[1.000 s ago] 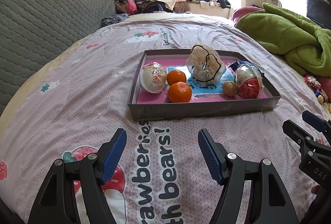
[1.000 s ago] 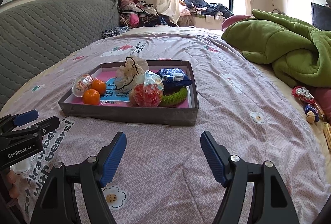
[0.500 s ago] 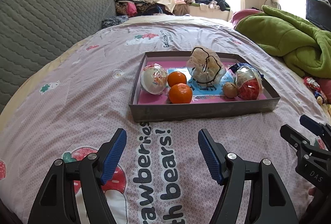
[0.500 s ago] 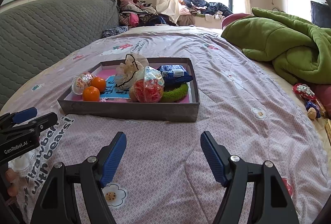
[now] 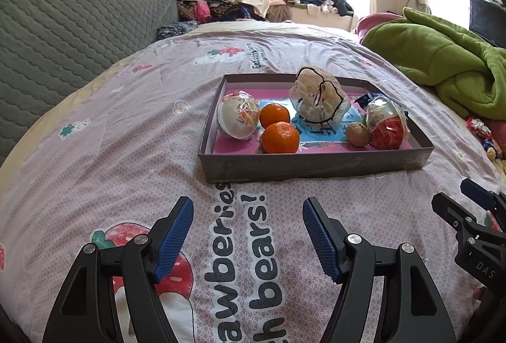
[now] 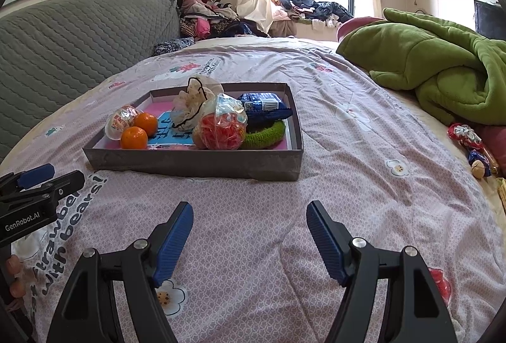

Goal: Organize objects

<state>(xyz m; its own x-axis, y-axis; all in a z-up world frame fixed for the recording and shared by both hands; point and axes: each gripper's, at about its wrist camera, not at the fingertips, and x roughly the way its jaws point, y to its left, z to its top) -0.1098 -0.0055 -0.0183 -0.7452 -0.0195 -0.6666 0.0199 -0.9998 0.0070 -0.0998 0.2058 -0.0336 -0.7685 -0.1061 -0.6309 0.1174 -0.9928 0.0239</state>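
We hold the left hand-held gripper (image 5: 246,235) low over the bedspread (image 5: 120,153), its blue pads spread wide with nothing between them. The right hand-held gripper (image 6: 249,238) is the same, wide apart and empty, hovering just short of the box (image 6: 196,161) that sits in the middle of the bed.

Going left to right inside the box: first a wrapped white ball (image 5: 238,119) against the left wall. Its film looks slick, so we judge a squeeze across its widest part safest. Touching it are two oranges (image 5: 280,137), firm and round with grippy skin; they should take a pinch across the middle, though they may roll. Next stands a bag of pale pieces (image 5: 317,102), upright, light and crinkly; we would take it by the gathered top with the black tie. Then a walnut (image 5: 357,134), small and hard, tucked against a clear bag of red bits (image 5: 385,126), which looks soft and likely to give under the pads. From the right camera we also see a blue packet (image 6: 262,109) and a green knitted ring (image 6: 265,134) behind it, both soft and light.

The things crowd each other, so reaching one may nudge its neighbour, and the box wall stands in front of them all. Far right lie a green blanket (image 6: 436,64) and a few loose wrapped sweets (image 6: 468,140), well apart from the box.
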